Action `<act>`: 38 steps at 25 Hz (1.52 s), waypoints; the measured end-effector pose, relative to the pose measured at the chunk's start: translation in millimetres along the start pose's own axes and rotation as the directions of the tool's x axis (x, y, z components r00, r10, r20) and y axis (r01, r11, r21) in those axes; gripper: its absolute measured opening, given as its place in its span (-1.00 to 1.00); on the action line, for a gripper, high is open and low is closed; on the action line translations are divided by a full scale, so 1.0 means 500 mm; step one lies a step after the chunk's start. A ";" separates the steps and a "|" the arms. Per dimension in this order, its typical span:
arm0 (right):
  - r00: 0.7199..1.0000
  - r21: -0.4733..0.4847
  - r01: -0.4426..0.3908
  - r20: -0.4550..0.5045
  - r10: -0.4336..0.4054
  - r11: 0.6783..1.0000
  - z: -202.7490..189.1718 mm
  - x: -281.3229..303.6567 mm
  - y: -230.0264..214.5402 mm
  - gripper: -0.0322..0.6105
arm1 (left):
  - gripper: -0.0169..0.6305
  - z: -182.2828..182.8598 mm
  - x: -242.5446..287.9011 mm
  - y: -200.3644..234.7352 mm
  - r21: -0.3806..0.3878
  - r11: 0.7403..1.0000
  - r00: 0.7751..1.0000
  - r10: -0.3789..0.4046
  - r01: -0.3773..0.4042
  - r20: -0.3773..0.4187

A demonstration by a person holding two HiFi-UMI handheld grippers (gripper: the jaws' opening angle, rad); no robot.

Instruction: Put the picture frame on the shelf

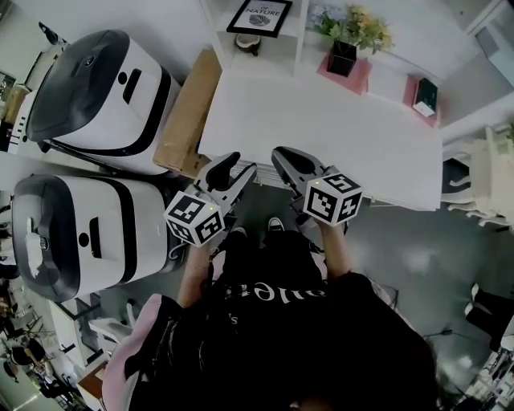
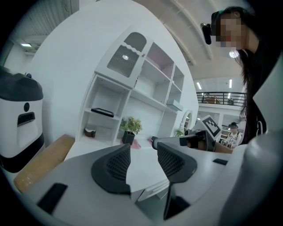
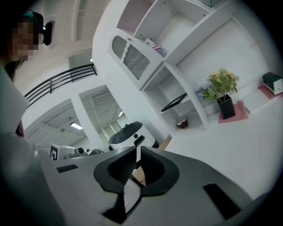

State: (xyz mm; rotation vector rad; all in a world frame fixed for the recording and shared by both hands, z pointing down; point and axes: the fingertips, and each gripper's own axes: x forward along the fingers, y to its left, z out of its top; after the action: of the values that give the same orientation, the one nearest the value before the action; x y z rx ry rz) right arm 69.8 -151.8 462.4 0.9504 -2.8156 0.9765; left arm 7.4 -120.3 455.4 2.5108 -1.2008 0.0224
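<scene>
The black picture frame with a white print stands in a lower compartment of the white shelf unit at the far side of the white table. It shows as a dark slab on that shelf in the left gripper view and in the right gripper view. My left gripper hangs at the table's near edge, jaws open and empty. Beside it, my right gripper is shut with nothing between its jaws. Both are far from the frame.
Two white-and-black machines stand left of the table, with a brown cardboard box between them and it. A potted plant on a pink mat, a small brown bowl and a green box sit near the shelf.
</scene>
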 end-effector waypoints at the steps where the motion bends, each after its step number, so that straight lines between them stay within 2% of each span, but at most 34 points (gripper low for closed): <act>1: 1.000 -0.004 0.000 0.004 0.000 1.000 -0.001 0.000 0.010 -0.70 | -0.33 0.003 -0.009 -0.002 0.003 1.000 1.000 -0.005 0.005 0.005; 11: 0.996 -0.028 0.057 0.064 -0.055 0.998 -0.048 0.009 0.140 -0.70 | -0.48 0.028 -0.158 -0.014 0.015 0.996 0.994 -0.083 0.083 0.069; 18: 0.986 -0.012 0.125 0.108 -0.123 0.992 -0.117 -0.005 0.226 -0.70 | -0.63 -0.002 -0.264 -0.023 0.032 0.987 0.986 -0.158 0.157 0.043; 26: 0.968 -0.005 0.197 0.160 -0.194 0.980 -0.190 -0.048 0.310 -0.70 | -0.82 -0.036 -0.354 -0.068 0.057 0.959 0.960 -0.278 0.276 0.021; 38: 0.959 -0.027 0.239 0.162 -0.232 0.971 -0.235 -0.078 0.362 -0.70 | -0.85 -0.059 -0.408 -0.101 0.073 0.937 0.940 -0.342 0.342 -0.012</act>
State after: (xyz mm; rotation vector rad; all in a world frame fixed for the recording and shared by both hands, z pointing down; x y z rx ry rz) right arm -19.2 48.1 448.0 1.3767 -2.7442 0.8381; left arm -80.8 71.7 433.7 2.7498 -0.7591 -0.0228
